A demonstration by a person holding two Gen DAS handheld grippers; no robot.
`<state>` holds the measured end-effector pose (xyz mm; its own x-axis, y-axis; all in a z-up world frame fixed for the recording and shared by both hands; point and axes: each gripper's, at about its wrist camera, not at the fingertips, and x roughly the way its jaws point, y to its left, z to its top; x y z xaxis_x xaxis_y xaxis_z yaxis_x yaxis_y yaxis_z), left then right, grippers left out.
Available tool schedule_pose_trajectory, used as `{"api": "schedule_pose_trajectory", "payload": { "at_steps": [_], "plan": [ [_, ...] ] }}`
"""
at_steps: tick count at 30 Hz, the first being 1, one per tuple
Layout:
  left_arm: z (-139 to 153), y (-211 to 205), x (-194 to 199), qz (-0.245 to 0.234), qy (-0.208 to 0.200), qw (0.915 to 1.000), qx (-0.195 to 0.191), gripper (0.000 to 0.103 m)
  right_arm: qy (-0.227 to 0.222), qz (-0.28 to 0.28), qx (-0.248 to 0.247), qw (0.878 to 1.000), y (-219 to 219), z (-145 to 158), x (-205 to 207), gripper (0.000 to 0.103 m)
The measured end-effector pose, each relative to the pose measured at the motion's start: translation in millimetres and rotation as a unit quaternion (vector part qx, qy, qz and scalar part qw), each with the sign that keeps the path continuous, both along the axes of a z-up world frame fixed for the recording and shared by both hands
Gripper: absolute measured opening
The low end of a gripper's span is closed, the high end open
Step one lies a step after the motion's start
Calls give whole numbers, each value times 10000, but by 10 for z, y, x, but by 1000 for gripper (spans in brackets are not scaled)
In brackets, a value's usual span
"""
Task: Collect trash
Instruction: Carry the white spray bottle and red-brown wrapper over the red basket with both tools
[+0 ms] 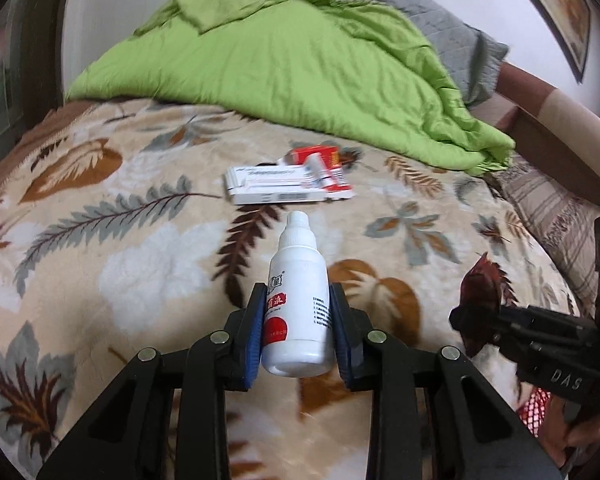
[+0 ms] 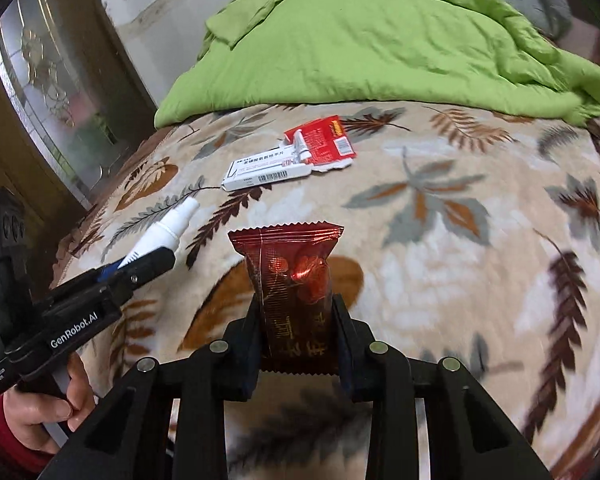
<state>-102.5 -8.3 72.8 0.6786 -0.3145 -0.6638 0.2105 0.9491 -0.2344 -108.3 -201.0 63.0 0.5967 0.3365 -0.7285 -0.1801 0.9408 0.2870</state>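
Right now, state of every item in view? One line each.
Left tongs: shut on white dropper bottle.
White dropper bottle: capped, held off the blanket.
Right tongs: shut on red snack wrapper.
Red snack wrapper: pinched at its lower end, crinkled.
White medicine box: lying flat on the leaf-print blanket.
Red carton: torn open, beside the white box.
Green quilt: rumpled, heaped behind.

One white plastic dropper bottle, one dark red foil snack wrapper, one white cardboard medicine box, one torn red cardboard box, one small white tube, and one green quilt on the bed.
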Motion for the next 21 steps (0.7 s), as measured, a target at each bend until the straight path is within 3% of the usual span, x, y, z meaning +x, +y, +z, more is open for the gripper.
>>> {"api": "schedule_pose_trajectory", "payload": {
  "at_steps": [9,21],
  "plan": [
    [171,-349,-409,-437,-120,9988,178,29,-135,-223,142,9996,-250,134,-543,33],
    [297,-673,-696,-819,-208,9958,347,29,-188,-464,433,9978,-528,208,-881,34]
  ]
}}
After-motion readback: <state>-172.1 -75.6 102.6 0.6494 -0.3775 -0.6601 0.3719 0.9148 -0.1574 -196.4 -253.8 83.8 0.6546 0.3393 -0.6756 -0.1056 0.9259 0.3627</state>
